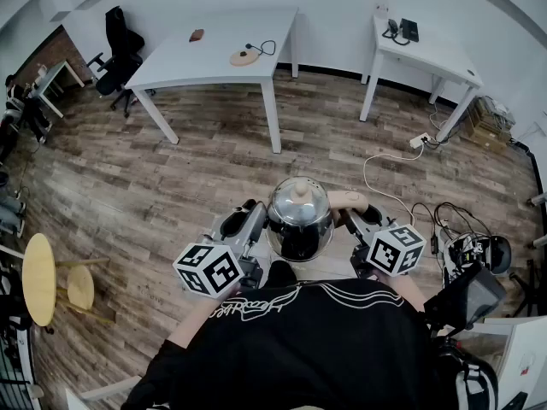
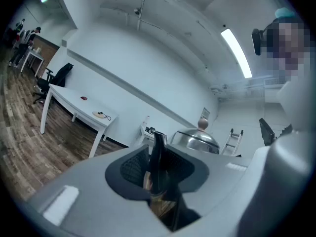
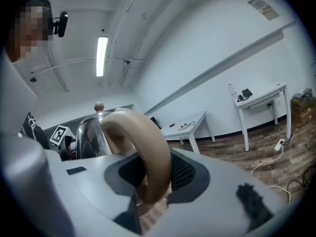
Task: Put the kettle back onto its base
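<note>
Head view: the kettle [image 1: 299,214] is held in the air before the person's chest, between the left gripper [image 1: 257,220] and the right gripper [image 1: 353,221]. Left gripper view: jaws narrow, clamped on the spout [image 2: 158,149]. Right gripper view: jaws clamped on the handle [image 3: 150,147].

A long white table [image 1: 201,58], small white desk [image 1: 427,54] and black chair [image 1: 120,37] stand on plank flooring [image 1: 197,186].

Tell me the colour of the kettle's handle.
Light tan handle, clearest in the right gripper view.
</note>
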`<state>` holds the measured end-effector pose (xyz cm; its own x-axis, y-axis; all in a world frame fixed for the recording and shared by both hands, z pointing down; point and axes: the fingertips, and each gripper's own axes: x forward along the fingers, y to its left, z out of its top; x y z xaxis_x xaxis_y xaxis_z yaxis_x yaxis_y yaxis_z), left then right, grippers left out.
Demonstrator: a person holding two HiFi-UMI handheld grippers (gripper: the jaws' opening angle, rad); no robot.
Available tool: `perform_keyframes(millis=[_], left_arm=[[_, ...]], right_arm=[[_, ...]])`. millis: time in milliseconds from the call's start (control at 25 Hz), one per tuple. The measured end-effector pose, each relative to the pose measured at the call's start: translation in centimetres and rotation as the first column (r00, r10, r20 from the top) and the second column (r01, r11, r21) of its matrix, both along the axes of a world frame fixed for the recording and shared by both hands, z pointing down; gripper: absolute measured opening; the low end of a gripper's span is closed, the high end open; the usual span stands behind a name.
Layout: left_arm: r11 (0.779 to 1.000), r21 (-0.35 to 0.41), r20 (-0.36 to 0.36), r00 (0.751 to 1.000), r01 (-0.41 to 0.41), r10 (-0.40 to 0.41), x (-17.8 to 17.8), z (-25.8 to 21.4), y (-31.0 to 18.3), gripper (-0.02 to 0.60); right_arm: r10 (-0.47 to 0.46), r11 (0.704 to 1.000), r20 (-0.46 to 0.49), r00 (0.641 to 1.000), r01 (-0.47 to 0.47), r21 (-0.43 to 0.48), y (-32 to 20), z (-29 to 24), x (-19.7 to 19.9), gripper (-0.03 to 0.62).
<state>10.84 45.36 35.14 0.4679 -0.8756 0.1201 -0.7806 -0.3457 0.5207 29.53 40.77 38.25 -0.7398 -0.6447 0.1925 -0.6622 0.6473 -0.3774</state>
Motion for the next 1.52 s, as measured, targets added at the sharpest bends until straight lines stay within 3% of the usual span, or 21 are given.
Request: perform_keyframes(millis=[160, 400, 680, 1160, 1520], left_arm=[[1.0, -0.011, -0.009, 1.0, 0.003, -0.003, -1.8, 2.0, -3.2, 0.097], [0.999, -0.045, -0.028, 1.0, -0.005, 0.004, -10.1, 2.4, -14.4, 0.097], [1.0, -0.022, -0.039, 0.999, -0.006, 0.005, -16.2, 1.7, -22.4, 0.097], [0.996, -0.078, -0.066, 0.997, 0.045, -0.05, -20.6, 4.2, -30.9, 0.097], [0.989, -0.106, -0.028, 0.994, 0.104, -0.107, -23.8, 5.5, -43.4, 0.097]], right_arm=[[0.0, 1.0, -0.01, 1.0, -0.001, -0.007, -3.2, 1.8, -1.7, 0.114], [0.002, 0.999, -0.031, 1.0, -0.004, -0.041, -14.2, 2.0, -10.0, 0.114], [-0.005, 0.999, -0.047, 0.999, 0.004, -0.032, -22.0, 1.3, -16.0, 0.114], [-0.064, 0.995, -0.07, 0.996, 0.058, -0.085, -31.0, 3.7, -20.5, 0.112], [-0.116, 0.987, -0.021, 0.993, 0.113, -0.115, -44.8, 6.0, -24.2, 0.112]])
